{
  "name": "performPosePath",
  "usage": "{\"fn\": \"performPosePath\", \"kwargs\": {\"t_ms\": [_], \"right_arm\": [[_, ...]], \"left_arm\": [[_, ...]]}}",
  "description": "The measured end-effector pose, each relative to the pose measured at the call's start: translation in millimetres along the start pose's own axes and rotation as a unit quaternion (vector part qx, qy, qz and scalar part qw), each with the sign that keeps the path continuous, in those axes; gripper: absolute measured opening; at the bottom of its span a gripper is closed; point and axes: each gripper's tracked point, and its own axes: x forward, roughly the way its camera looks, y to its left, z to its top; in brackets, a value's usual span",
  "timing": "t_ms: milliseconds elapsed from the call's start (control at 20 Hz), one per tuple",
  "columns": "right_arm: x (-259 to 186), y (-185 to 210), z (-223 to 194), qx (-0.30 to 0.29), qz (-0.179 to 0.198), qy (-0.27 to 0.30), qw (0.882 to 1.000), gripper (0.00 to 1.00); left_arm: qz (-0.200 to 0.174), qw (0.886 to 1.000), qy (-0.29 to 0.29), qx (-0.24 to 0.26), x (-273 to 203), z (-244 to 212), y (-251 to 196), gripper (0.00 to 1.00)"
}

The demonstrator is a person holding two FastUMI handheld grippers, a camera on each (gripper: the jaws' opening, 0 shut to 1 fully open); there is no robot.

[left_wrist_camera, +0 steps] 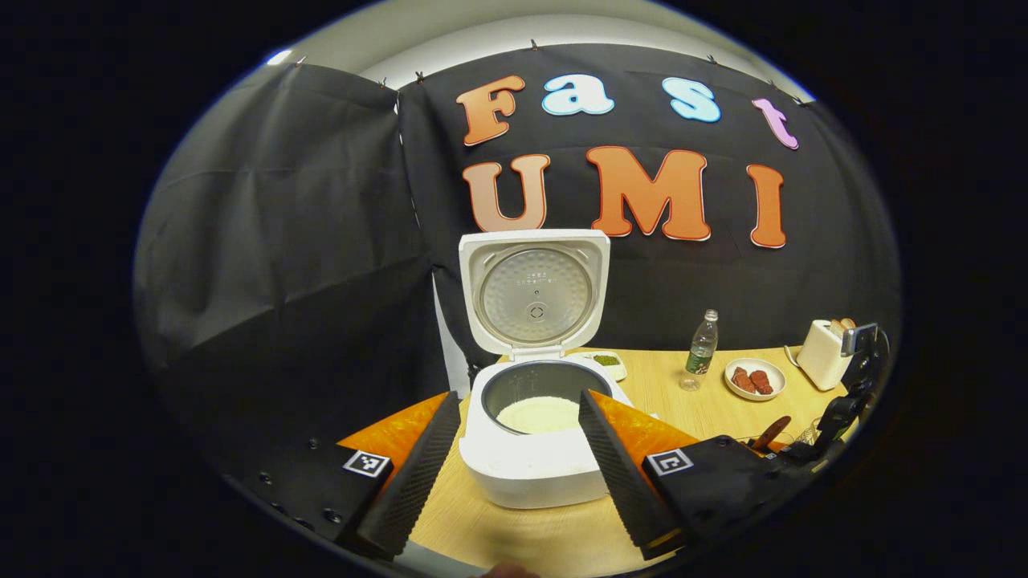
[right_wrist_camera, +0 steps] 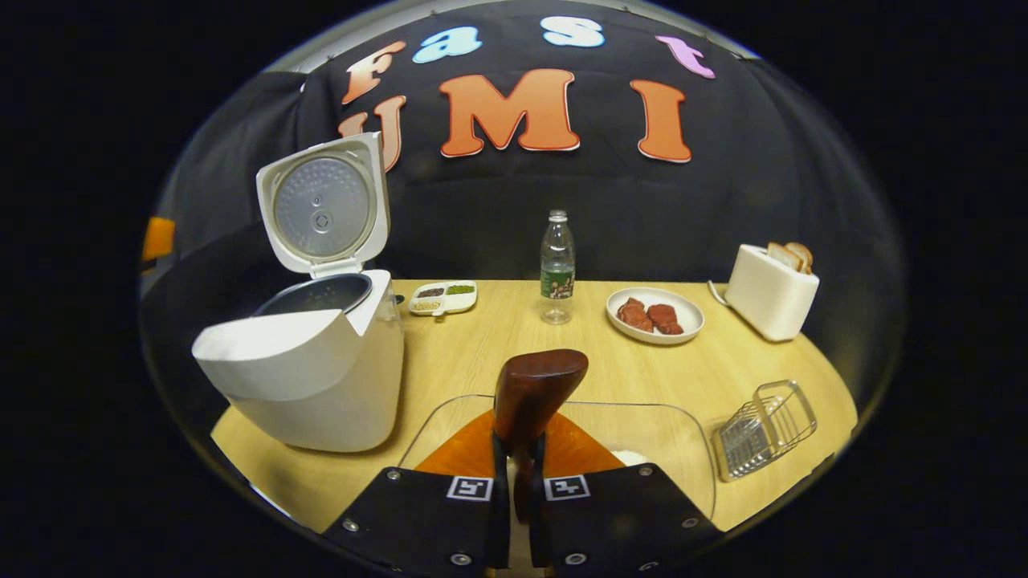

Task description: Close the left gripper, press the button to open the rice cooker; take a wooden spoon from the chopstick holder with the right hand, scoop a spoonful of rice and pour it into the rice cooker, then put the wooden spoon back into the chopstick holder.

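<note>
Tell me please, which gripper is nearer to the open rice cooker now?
Left. The left gripper hangs open right in front of the rice cooker, fingers framing its pot. The right gripper, holding the wooden spoon, sits off to the cooker's side.

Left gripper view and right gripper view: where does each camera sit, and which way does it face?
Left gripper view: rides the open left tool, facing the open white rice cooker.
Right gripper view: rides the right tool, shut on the dark wooden spoon, above a clear glass dish.
Shared: cooker, clear plastic bottle, white toaster.
</note>
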Motion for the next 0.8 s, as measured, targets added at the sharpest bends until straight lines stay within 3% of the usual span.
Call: {"fn": "performPosePath", "kwargs": {"t_ms": [150,400,650,800], "right_arm": [[11,0,-4,0.102,0.011,0.037,0.994,0.1],[18,-11,-8,0.237,0.022,0.073,0.969,0.09],[16,-24,-10,0.313,0.057,0.085,0.944,0.09],[7,-38,-3,0.365,0.085,0.081,0.923,0.09]], "left_arm": [[-0.004,1.0,0.01,-0.011,7,-5,5,0.97],[-0.008,0.999,0.027,-0.02,20,-15,11,0.97],[-0.023,0.999,0.031,-0.018,27,-16,5,0.97],[-0.036,0.999,0.029,-0.016,29,-13,-7,1.0]]}}
